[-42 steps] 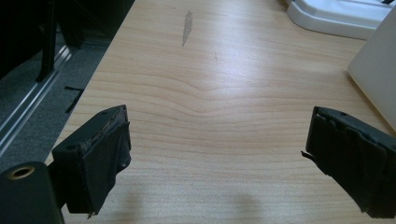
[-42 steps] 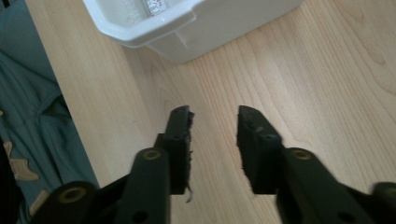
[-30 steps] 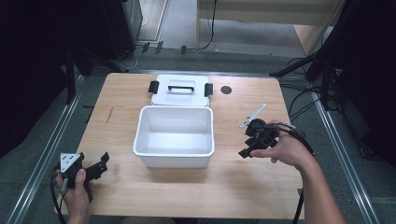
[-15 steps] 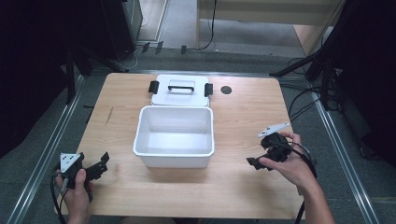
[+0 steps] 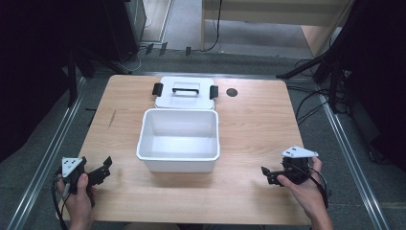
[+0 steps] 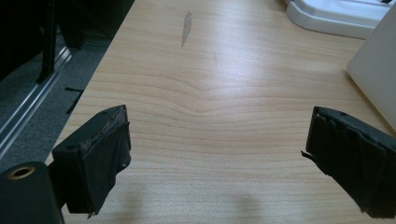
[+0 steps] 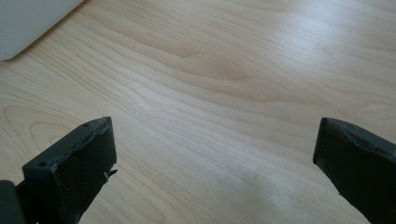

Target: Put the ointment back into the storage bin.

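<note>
Since the right hand has been drawn back from beside the box to the near right part of the table [image 5: 249,120], the work around the box looks finished or paused — that is a judgement from how things lie. On the light wooden top, the white plastic box [image 5: 178,139] stands open and empty near the middle, and its white lid [image 5: 186,93] with a black handle and two black clips lies flat just behind it, touching or nearly touching the far wall. The right gripper [image 5: 269,175] is held low over bare wood, well apart from the box; its jaws have just been opening and are now spread wide, with nothing between them. The left gripper [image 5: 101,171] is kept where it was at the near left corner, jaws also spread wide and empty — the right wall of the box is seen beside it in the left gripper view.
</note>
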`<state>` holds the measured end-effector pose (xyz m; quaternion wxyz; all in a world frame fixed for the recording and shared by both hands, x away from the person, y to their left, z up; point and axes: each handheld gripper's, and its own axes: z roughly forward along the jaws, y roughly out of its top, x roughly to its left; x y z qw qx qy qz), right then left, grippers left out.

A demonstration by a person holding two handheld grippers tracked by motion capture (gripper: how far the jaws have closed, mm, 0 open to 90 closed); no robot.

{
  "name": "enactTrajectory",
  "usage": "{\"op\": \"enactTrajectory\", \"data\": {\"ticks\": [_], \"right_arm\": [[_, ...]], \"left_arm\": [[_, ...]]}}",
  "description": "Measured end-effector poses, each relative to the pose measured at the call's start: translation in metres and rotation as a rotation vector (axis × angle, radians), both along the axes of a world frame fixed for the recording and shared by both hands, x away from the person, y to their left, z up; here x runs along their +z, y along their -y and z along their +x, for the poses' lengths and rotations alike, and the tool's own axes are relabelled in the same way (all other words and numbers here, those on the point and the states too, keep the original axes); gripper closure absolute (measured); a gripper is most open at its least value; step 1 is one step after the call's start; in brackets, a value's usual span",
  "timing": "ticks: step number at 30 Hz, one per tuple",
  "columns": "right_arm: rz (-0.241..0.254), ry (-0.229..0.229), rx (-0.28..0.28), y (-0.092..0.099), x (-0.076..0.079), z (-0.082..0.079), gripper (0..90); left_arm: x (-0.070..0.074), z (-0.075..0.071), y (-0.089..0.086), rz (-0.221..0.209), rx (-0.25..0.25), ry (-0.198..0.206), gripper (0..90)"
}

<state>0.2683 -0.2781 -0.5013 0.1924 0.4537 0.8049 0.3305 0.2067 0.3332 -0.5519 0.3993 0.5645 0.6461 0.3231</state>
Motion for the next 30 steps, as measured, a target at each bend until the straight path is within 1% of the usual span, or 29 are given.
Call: {"op": "enactTrajectory", "data": {"ticks": [2,5,6,8,12,14,16,17,19,22,26,30], "right_arm": [[0.018,0.003,-0.016,0.007,-0.007,-0.004,0.0],[0.02,-0.002,-0.048,0.018,-0.017,-0.01,0.0],[0.027,-0.005,-0.066,0.022,-0.02,-0.012,0.0],[0.044,-0.022,-0.082,0.029,-0.025,-0.015,0.0],[0.052,-0.016,-0.109,0.039,-0.031,-0.023,0.0],[0.066,-0.01,-0.121,0.045,-0.033,-0.027,0.0],[0.07,-0.008,-0.128,0.046,-0.034,-0.028,0.0],[0.08,-0.004,-0.136,0.052,-0.036,-0.031,0.0],[0.087,0.006,-0.146,0.056,-0.038,-0.034,0.0],[0.11,0.021,-0.167,0.062,-0.039,-0.037,0.0],[0.155,0.055,-0.193,0.068,-0.041,-0.04,0.0],[0.213,0.056,-0.218,0.071,-0.044,-0.041,0.0]], "left_arm": [[0.0,0.0,0.0,0.0,-0.001,0.0,7.1],[0.0,0.0,0.0,0.001,-0.001,0.0,7.1],[0.0,0.0,0.0,0.001,-0.001,0.0,7.2],[0.0,0.0,0.0,0.003,-0.002,0.0,7.2],[0.0,0.0,0.0,0.003,-0.001,-0.003,7.1],[0.0,0.0,0.0,0.003,-0.001,-0.003,7.2],[0.0,0.0,0.0,0.003,-0.001,-0.003,7.2],[0.0,0.0,0.0,0.003,-0.001,-0.002,7.2],[0.0,0.0,0.0,0.003,-0.002,-0.002,7.2],[0.0,0.0,0.001,0.003,-0.001,-0.002,7.1],[0.0,0.0,0.0,0.003,-0.002,-0.001,7.1],[0.0,0.0,0.0,0.003,-0.003,-0.002,7.2]]}}
